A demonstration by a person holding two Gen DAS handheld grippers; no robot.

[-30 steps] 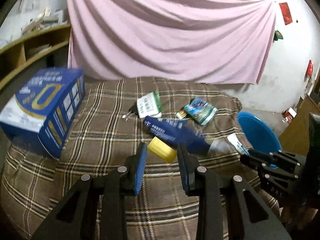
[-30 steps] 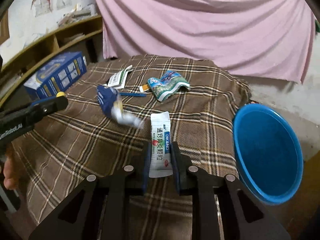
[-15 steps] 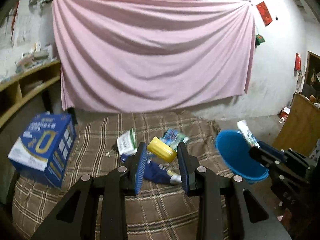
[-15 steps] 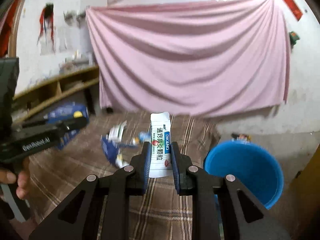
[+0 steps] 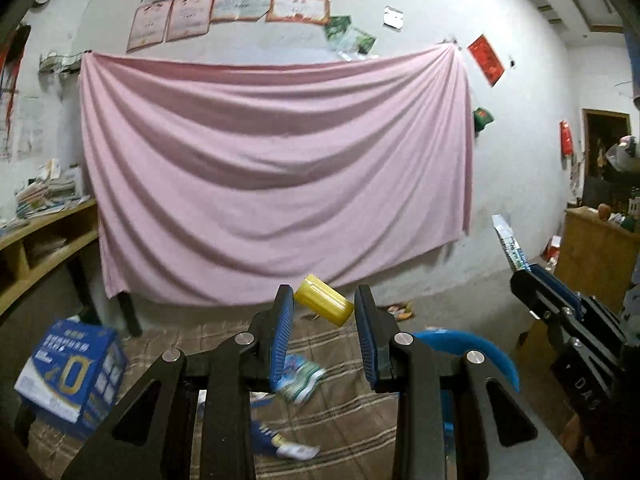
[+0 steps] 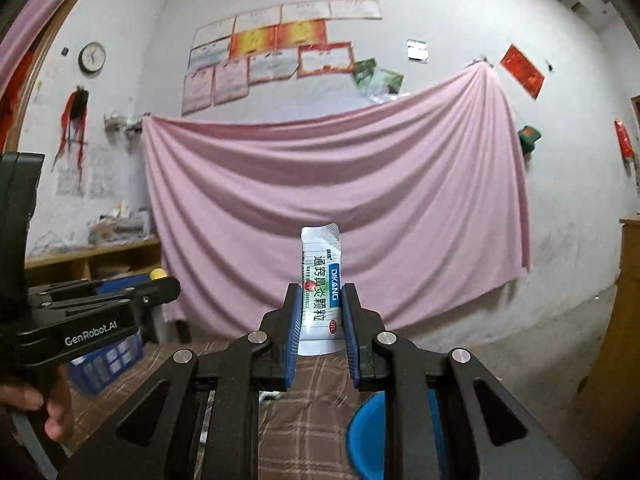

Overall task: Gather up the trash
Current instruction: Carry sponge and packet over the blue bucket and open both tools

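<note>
Both grippers rose off the plaid table, jaws clamping yellow bottle and sachet.

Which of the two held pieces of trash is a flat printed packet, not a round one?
The white sachet with green and blue print, upright in the right gripper. The left gripper holds a yellow cylinder instead.

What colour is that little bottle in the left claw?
Yellow: the bottle shows best in the left wrist view.
</note>
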